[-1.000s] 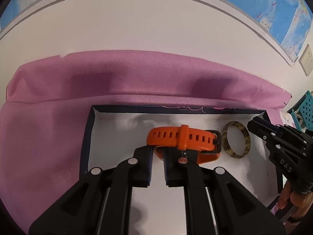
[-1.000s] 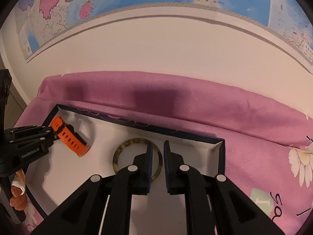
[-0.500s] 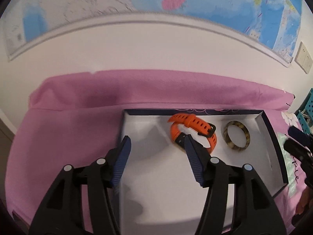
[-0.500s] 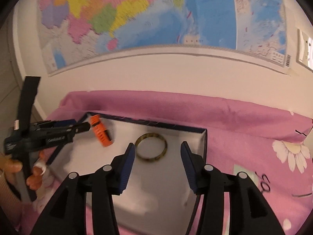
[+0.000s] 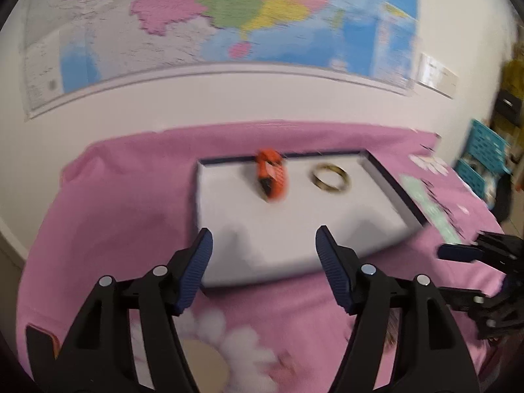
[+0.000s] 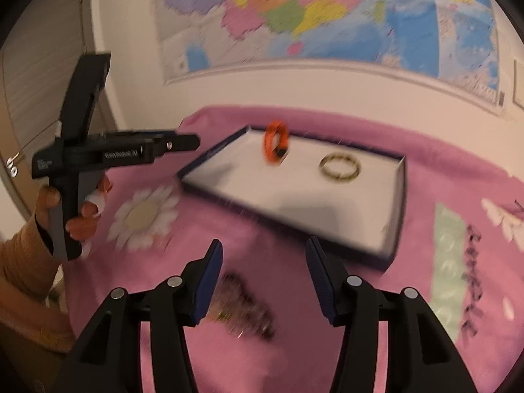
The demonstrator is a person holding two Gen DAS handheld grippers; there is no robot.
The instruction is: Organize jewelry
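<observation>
Both grippers are spread wide and hold nothing: the left gripper (image 5: 263, 242) hangs over the near edge of the tray (image 5: 389, 177), the right gripper (image 6: 264, 258) over the pink cloth (image 6: 327, 344) just short of it, above one dark, blurred heap of jewelry (image 6: 249, 308). In the single white, dark-rimmed tray lie two pieces, apart from each other: one orange watch band (image 5: 271, 175) standing on edge toward the back and one gold-toned bangle (image 5: 330, 177) lying flat to its right. The person's left hand (image 6: 82, 206) grips its tool by the handle, held level and aimed toward the tray.
</observation>
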